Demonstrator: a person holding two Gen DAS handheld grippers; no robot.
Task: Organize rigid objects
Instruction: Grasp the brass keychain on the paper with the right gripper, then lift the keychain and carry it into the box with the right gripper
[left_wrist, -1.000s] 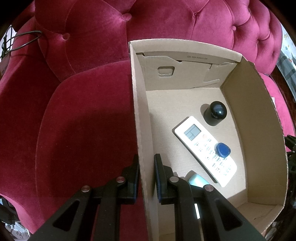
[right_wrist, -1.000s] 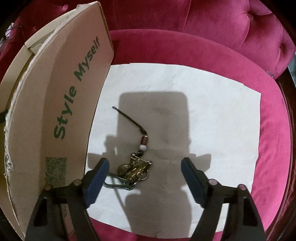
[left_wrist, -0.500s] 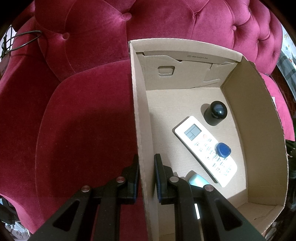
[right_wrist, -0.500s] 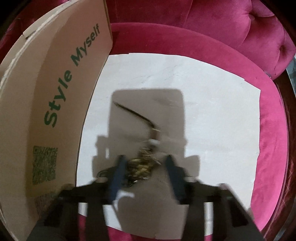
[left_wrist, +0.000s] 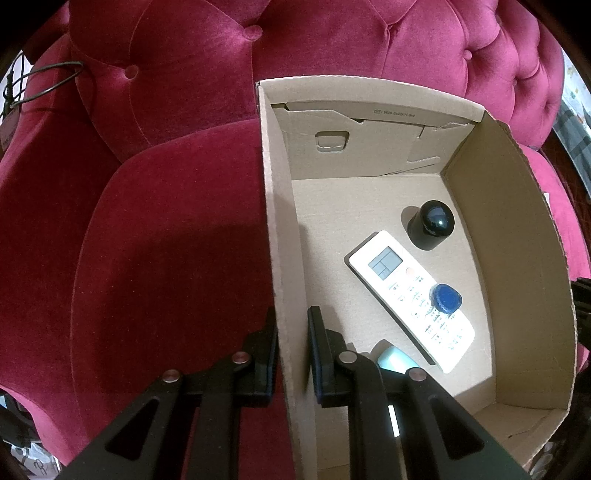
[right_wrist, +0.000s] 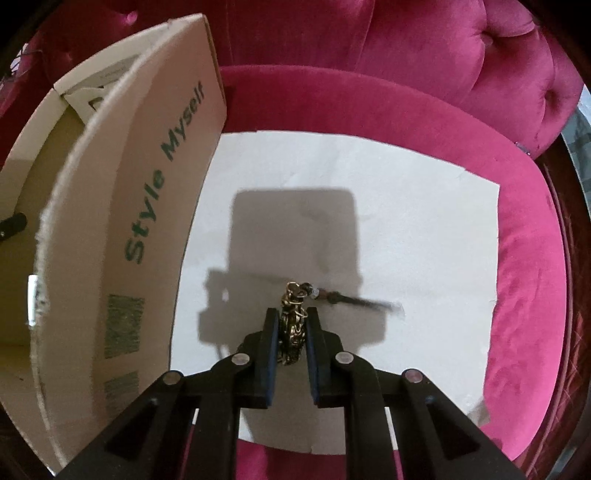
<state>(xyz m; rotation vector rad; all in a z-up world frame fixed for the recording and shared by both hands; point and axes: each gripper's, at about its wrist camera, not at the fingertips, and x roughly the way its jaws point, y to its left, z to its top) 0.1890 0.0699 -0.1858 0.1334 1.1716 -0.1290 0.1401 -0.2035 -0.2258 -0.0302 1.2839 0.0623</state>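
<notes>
The right gripper (right_wrist: 291, 332) clamps the keychain (right_wrist: 292, 334), its cord swinging above the white sheet (right_wrist: 424, 229). The left gripper (left_wrist: 291, 343) pinches the box (left_wrist: 517, 258) wall; the remote (left_wrist: 410, 299) lies inside.

Both tools look alike: the left gripper (left_wrist: 291, 332) and right gripper (right_wrist: 291, 332) have matte black angular fingers (left_wrist: 325, 354) with triangular cut-outs, round silver screws at the joints, and dark blue pads lining the inner faces.
</notes>
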